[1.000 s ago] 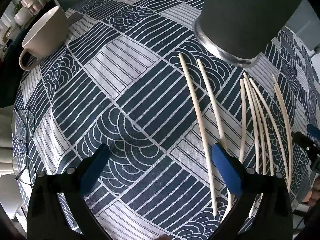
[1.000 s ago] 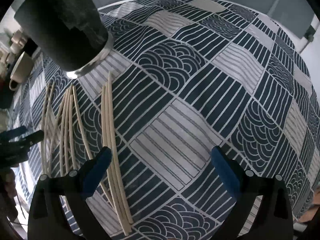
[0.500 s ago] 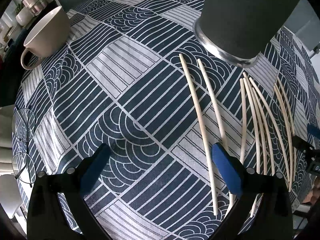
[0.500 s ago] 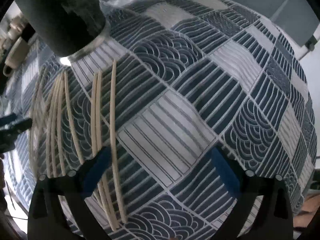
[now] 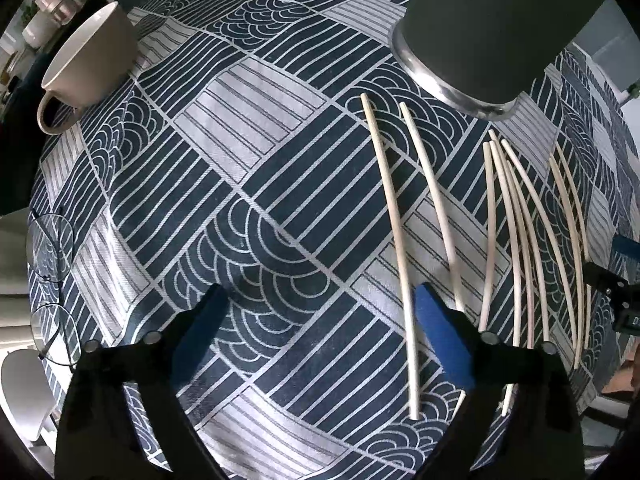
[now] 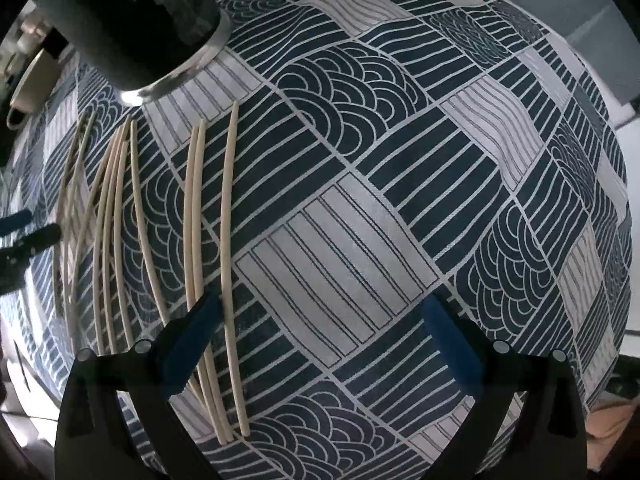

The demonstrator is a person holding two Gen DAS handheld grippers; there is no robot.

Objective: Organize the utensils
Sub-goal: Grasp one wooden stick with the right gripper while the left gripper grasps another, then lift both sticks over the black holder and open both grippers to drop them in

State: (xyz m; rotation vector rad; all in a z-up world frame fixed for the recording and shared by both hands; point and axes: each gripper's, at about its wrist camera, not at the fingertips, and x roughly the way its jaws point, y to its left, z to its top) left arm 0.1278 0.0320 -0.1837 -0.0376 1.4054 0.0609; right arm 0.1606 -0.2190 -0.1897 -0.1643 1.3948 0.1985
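We look straight down on a counter point(image 5: 280, 184) covered with a navy-and-white patterned cloth. The dark cylindrical holder point(image 5: 492, 28) with a shiny metal base ring stands upright at the far side; its mouth is out of frame, so we cannot tell what is in it. The cream mug point(image 5: 84, 60) at the far left shows a bare inner wall, its bottom hidden from us. The chopsticks point(image 5: 400, 248) lie loose on the cloth just in front of the holder, roughly parallel: two singles, then a fanned cluster, then a pair further right. A pair of eyeglasses point(image 5: 50, 280) rests at the cloth's left edge, beside a white dish point(image 5: 24, 388). Our left claw point(image 5: 316, 340) is closing from wide, nothing between its blue pads, its right finger overlapping one chopstick. Our right claw point(image 6: 320, 340) stands wide open and empty over bare cloth, three chopsticks point(image 6: 212, 248) running past its left finger.
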